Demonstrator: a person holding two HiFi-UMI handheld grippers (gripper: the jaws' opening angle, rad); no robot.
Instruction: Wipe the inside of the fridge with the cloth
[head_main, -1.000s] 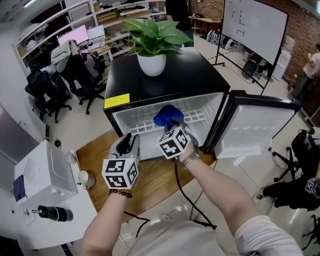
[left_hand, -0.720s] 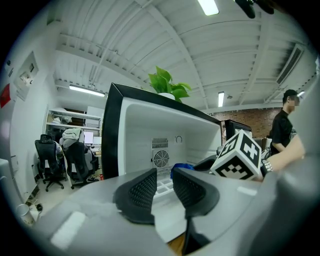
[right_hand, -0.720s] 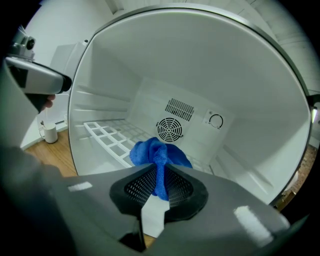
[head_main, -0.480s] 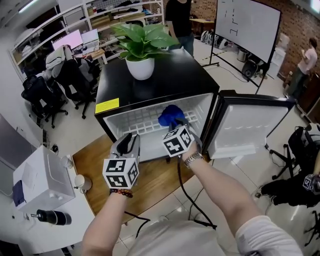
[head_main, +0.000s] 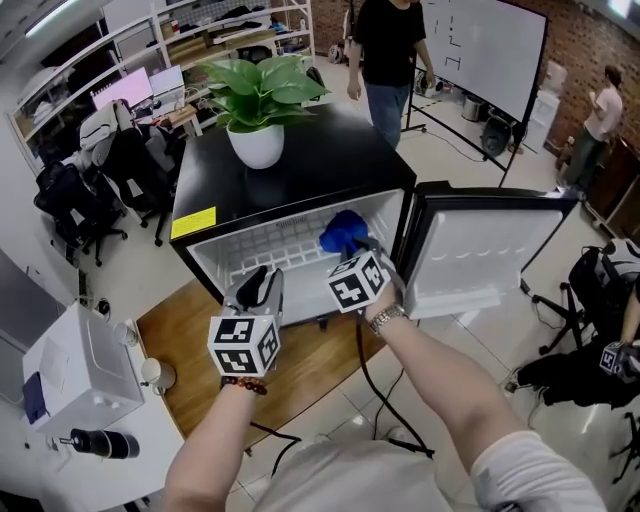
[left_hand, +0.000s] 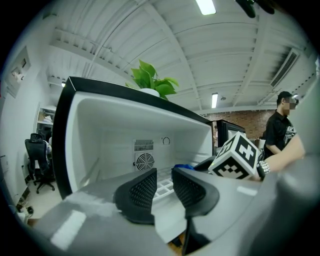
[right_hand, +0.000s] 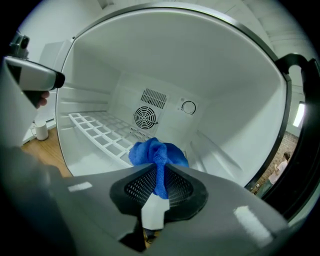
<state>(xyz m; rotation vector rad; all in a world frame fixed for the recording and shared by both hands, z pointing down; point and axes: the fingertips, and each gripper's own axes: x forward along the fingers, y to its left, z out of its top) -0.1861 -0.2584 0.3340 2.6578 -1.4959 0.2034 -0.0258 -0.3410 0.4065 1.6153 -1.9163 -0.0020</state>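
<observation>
My right gripper pinches the cloth, mid-frame, at the fridge mouth. The left gripper hangs half-open, empty. Wiping looks barely started; cloth contact inside is unclear.

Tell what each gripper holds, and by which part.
The right gripper pinches the blue cloth by a bunched fold, the rest bulging past its jaws. The left gripper holds nothing.

The head view looks steeply down from above, the open fridge at twelve o'clock. Both gripper views sit low and close at its mouth, facing inward; each shows the back-wall fan near centre.
</observation>
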